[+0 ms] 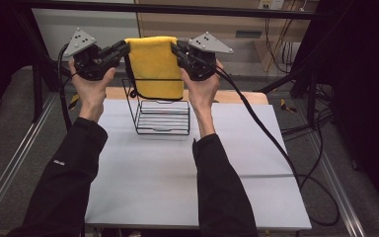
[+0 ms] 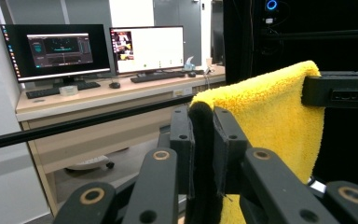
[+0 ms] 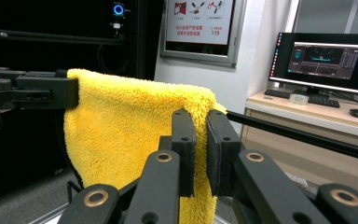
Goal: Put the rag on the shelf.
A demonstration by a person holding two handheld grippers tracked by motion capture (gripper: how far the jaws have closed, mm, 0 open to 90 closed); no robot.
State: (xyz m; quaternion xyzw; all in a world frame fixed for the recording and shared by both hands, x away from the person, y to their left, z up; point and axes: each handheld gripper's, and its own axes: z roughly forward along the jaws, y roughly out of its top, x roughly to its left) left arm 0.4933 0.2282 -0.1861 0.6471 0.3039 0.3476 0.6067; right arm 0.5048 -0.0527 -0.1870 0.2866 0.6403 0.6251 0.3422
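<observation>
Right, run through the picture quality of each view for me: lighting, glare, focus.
High view: dim and soft, dark at both sides, the fluffy yellow cloth bright above the black wire rack. Left gripper view: white monitor washed out, near jaws slightly soft. Right gripper view: black backdrop behind the cloth, the glowing blue ring light flares.

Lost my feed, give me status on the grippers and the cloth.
Left gripper, right gripper shut on fluffy yellow cloth. Cloth hangs above black wire rack. Nothing between.
</observation>
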